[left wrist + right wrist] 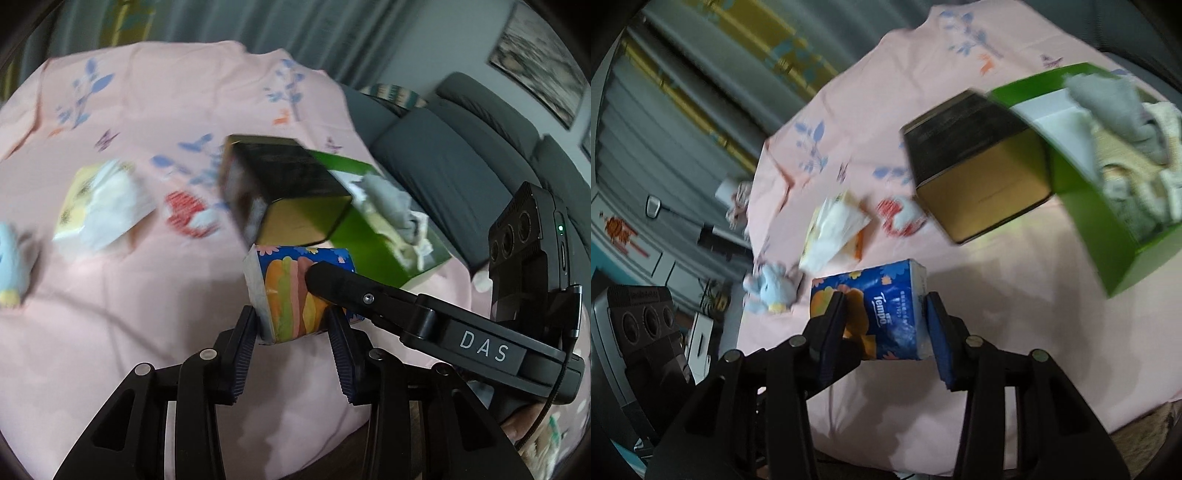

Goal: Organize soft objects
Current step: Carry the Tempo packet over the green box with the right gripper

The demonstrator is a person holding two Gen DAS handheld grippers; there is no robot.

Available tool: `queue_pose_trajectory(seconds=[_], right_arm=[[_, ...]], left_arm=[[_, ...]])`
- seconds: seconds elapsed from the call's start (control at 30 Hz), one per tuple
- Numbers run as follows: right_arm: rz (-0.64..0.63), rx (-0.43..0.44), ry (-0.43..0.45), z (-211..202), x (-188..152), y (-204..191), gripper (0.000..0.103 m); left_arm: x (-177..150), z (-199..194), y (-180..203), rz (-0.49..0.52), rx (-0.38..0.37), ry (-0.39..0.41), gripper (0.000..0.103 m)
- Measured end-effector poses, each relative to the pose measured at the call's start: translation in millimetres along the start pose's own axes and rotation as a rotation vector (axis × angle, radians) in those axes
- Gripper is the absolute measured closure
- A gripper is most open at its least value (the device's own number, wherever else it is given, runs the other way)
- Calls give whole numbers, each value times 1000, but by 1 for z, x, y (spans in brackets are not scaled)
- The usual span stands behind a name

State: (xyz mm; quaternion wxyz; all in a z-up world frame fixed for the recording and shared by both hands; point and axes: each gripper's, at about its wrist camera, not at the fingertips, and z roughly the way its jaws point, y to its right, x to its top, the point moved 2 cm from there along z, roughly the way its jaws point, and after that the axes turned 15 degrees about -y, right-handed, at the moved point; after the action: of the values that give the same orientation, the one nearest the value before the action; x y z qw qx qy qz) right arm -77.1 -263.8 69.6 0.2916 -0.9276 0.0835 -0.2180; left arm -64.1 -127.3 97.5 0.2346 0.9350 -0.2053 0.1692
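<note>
You have both claws on one blue Tempo tissue pack (886, 314), the landmark here. Your left claw (293, 326) is clamped on the pack's near lower end, both ribbed pads pressed to its sides. Your right claw (886, 321) straddles the same pack: in the right wrist view the left finger lies against the printed face, the right finger sits just beside the pack's white end, contact there unclear. In the left wrist view that right claw reaches in from the right and one finger tip rests on the pack's upper face. The pack is tilted, and you cannot tell whether it rests on the pink floral cloth (155, 96) or hangs over it.

Just beyond the pack: a black-and-gold box (284, 192), tilted, an open side facing you. Touching that box on its right is a green box (373, 225) holding grey and cream fabric pieces (395, 210), the grey one sticking out on top.

Left of the pack, well apart: a yellow packet of white tissues (99, 206). Between that packet and the black-and-gold box lies a small red-and-white item (186, 214), too blurred to name. Farther left, at the cloth's edge, a light blue plush toy (772, 288).

A dark grey sofa (454, 155) stands right of the green box, past the cloth.
</note>
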Motion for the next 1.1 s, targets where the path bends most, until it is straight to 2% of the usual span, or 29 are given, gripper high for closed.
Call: queue_pose_trajectory(seconds=[0.33, 0.57, 0.8, 1.1], right_arm=[[72, -33, 215, -74, 48, 41, 61], [116, -73, 296, -106, 90, 71, 61], [164, -153, 282, -103, 133, 103, 61], [252, -172, 179, -68, 152, 152, 61]], left_arm=[[79, 17, 78, 168, -54, 63, 63], [135, 42, 111, 216, -116, 82, 63], [180, 88, 119, 189, -154, 41, 63], [195, 149, 110, 131, -135, -72, 63]])
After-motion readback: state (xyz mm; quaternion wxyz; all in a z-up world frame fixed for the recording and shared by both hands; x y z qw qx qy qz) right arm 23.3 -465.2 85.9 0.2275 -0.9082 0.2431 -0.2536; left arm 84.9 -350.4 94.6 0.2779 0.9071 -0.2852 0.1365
